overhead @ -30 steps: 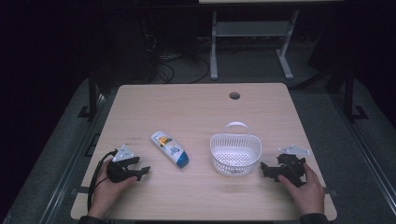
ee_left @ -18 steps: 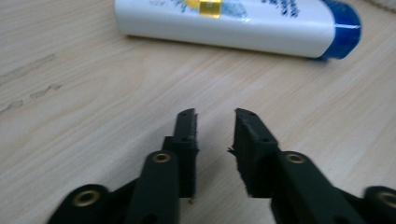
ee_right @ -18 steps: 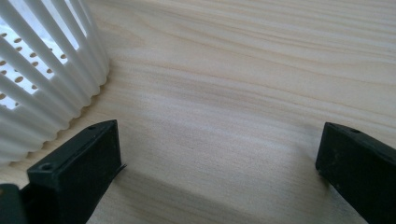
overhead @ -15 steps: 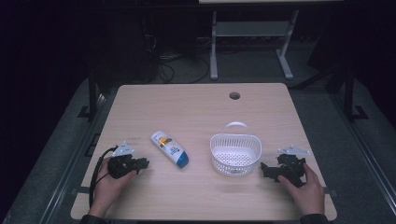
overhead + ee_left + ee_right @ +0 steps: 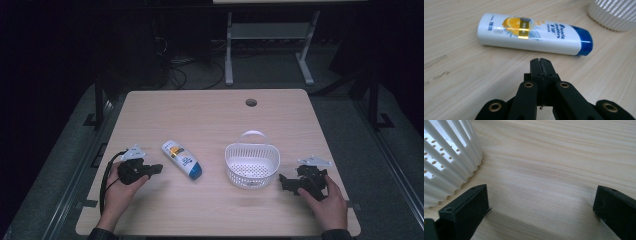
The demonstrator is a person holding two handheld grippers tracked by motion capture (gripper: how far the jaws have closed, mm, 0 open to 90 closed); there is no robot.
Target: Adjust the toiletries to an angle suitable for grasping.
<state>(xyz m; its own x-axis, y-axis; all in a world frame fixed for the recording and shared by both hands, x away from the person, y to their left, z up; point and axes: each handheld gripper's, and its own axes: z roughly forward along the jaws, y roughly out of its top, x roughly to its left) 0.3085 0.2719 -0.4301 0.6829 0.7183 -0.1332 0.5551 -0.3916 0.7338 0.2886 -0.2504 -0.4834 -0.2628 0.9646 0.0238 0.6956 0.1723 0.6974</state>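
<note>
Since a moment ago the left gripper (image 5: 156,168) has swung a little toward the bottle (image 5: 182,159), while the right gripper (image 5: 283,180) and its hand (image 5: 327,200) have kept their place by the basket (image 5: 251,165). The bottle is white plastic with a blue cap, an orange-slice picture, a gold band and blue lettering on its label (image 5: 524,26). It lies flat on the pale wood desk (image 5: 200,112), left of the basket and just beyond the left gripper's tips. Its long axis runs diagonally, with the cap (image 5: 584,41) pointing toward the basket and the near edge, and the flat base toward the far left. In the left gripper view the fingers (image 5: 535,68) are pressed together with nothing between them, aimed at the bottle's side and not touching it. In the right gripper view the fingers (image 5: 465,206) stand wide apart over bare desk, with the basket's ribbed white wall just beside one of them.
</note>
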